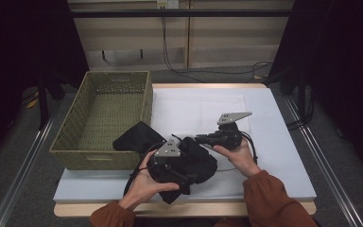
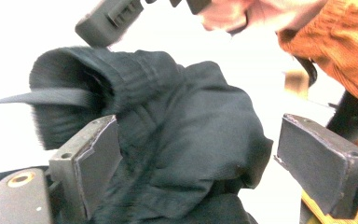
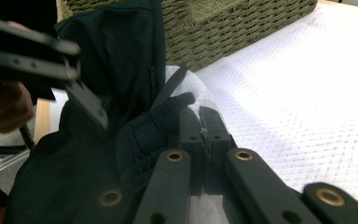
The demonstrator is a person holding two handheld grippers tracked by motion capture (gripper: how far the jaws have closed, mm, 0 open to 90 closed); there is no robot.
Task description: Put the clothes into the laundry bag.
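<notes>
A black garment (image 1: 189,161) lies bunched on the white table pad (image 1: 264,118), one end draped against the basket. My left gripper (image 1: 189,166) is open around the bunch. In the left gripper view its jaws (image 2: 200,126) straddle the cloth (image 2: 177,140); the left pad touches fabric and the right pad stands apart. My right gripper (image 1: 197,138) points left at the garment's top. In the right gripper view its jaws (image 3: 200,112) are shut on a thin pale layer beside the garment's ribbed black cuff (image 3: 154,126). A finger of the left gripper (image 3: 86,100) crosses that view.
A woven olive basket (image 1: 99,156) stands at the table's left, its wall (image 3: 237,28) close behind the garment. The white pad (image 3: 307,93) stretches to the right. A wooden table edge (image 1: 194,208) runs along the front, near the orange sleeves (image 1: 274,198).
</notes>
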